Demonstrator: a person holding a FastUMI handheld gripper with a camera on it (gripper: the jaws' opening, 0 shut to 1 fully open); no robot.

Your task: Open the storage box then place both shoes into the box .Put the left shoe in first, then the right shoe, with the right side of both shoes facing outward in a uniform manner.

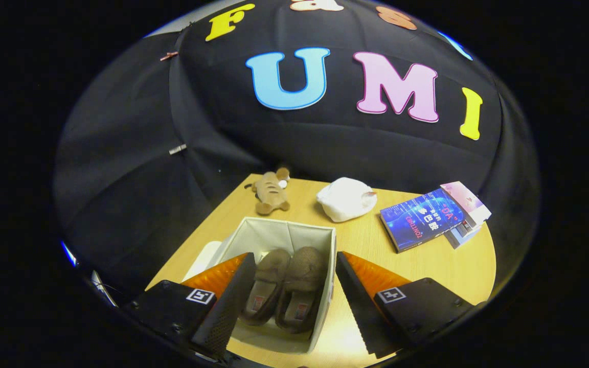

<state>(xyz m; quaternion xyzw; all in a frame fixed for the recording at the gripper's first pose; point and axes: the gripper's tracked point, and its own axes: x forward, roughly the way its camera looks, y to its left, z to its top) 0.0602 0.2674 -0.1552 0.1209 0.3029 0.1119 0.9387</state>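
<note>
While the box (284,240) sits open on the table (427,271), both shoes (287,291) lie inside it, side by side. Their toes point away toward the far wall of the box, and their heels sit nearest the gripper (294,301). The gripper hangs above the box with its fingers spread wide and holding nothing. Beyond the box lie a toy (270,191), a white cloth (346,198) and books (435,214).

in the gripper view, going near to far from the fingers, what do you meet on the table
open gripper with nothing between its fingers → storage box holding both shoes, left shoe beside right shoe → plush toy and white cloth bundle at the far edge
</note>
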